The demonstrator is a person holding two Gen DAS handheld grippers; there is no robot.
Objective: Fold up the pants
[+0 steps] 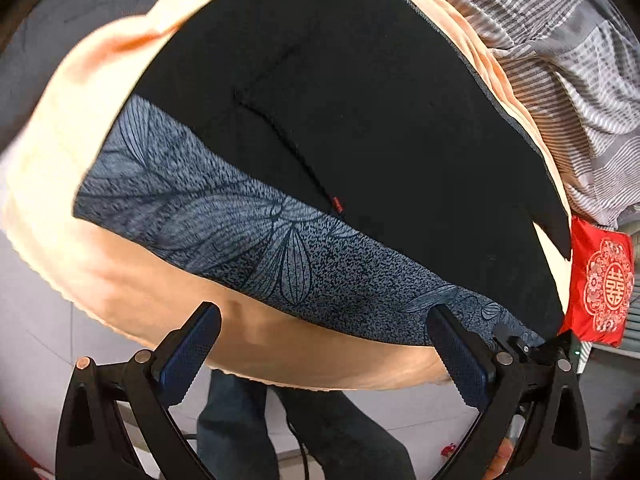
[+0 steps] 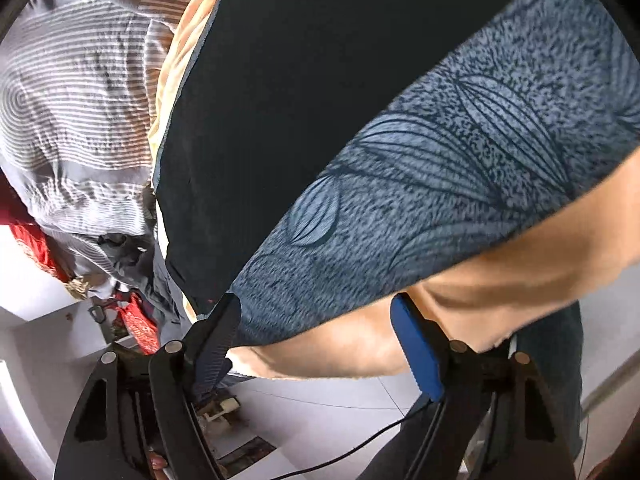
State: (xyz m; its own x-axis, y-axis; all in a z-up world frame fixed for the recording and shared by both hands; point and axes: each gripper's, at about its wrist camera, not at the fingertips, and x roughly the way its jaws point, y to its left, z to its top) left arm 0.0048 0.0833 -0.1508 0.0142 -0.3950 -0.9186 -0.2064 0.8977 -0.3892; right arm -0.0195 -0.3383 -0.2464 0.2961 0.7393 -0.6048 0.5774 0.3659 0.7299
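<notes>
Red tag [image 1: 338, 205], unreadable, on black pants [image 1: 360, 112]; red double-happiness cloth [image 1: 602, 286].

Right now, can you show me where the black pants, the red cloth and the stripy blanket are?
black pants [image 1: 360, 120], left wrist view, on the plain black cloth.
red cloth [image 1: 600, 284], left wrist view, on its white pattern.
stripy blanket [image 2: 76, 112], right wrist view, on its stripes.

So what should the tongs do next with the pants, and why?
Probably ease both down a little further and pinch the patterned band of the black pants. The left tongs and right tongs stand open at that edge, gripping nothing yet.
</notes>
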